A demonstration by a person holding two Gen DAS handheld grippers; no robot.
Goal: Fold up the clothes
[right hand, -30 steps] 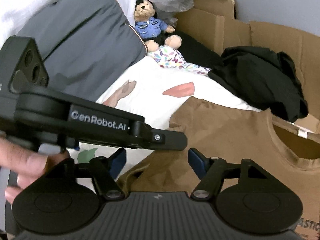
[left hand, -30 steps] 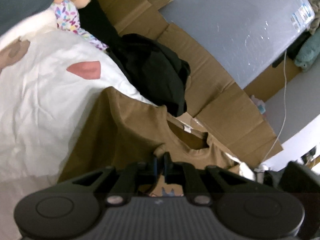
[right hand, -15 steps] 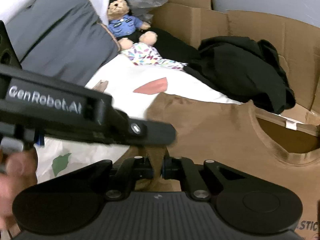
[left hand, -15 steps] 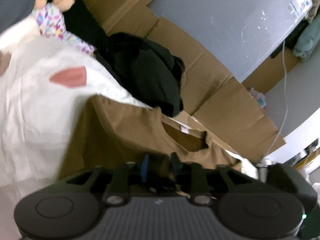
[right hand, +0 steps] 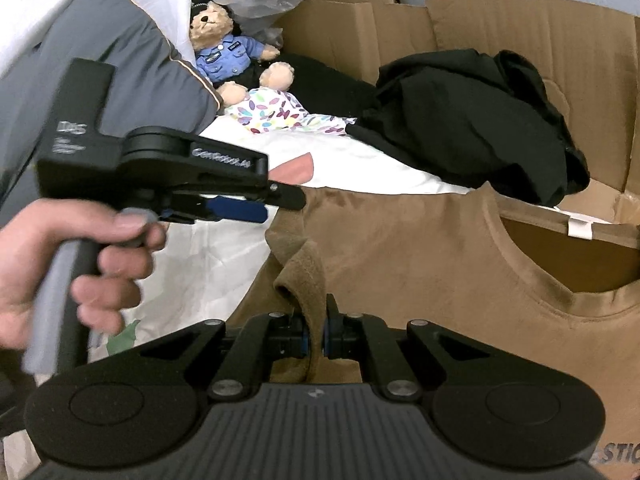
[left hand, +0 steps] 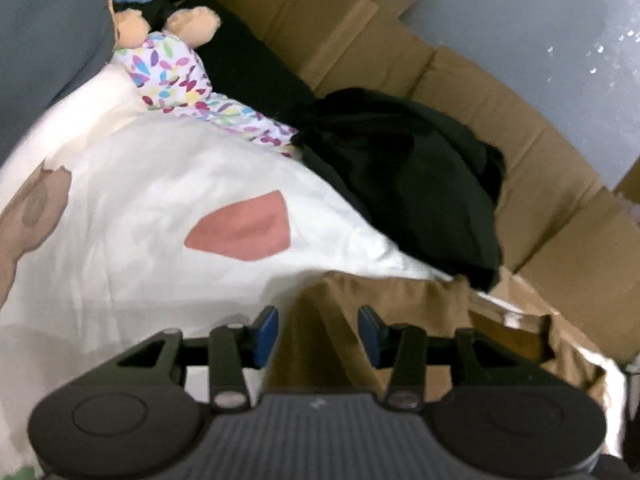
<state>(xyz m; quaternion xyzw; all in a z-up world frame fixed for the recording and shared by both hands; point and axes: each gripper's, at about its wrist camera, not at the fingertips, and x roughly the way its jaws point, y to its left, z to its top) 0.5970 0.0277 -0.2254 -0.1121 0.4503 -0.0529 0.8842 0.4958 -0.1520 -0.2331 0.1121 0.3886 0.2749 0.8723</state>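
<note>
The right claw (right hand: 316, 334) is clamped on a raised fold of the brown T-shirt (right hand: 420, 256), with fabric pinched between its blue pads. The left claw (left hand: 318, 330) is opening; its pads stand apart over the shirt's edge without pressing on it, and in the right wrist view a hand (right hand: 60, 268) grips its handle. The T-shirt lies spread on the white printed bed sheet (left hand: 140, 208), neckline toward the cardboard (right hand: 500, 28). Beyond it lies a black garment (right hand: 468, 120). Farthest back, a teddy bear (right hand: 228, 52) in a blue shirt sits beside a grey pillow (right hand: 100, 52).
</note>
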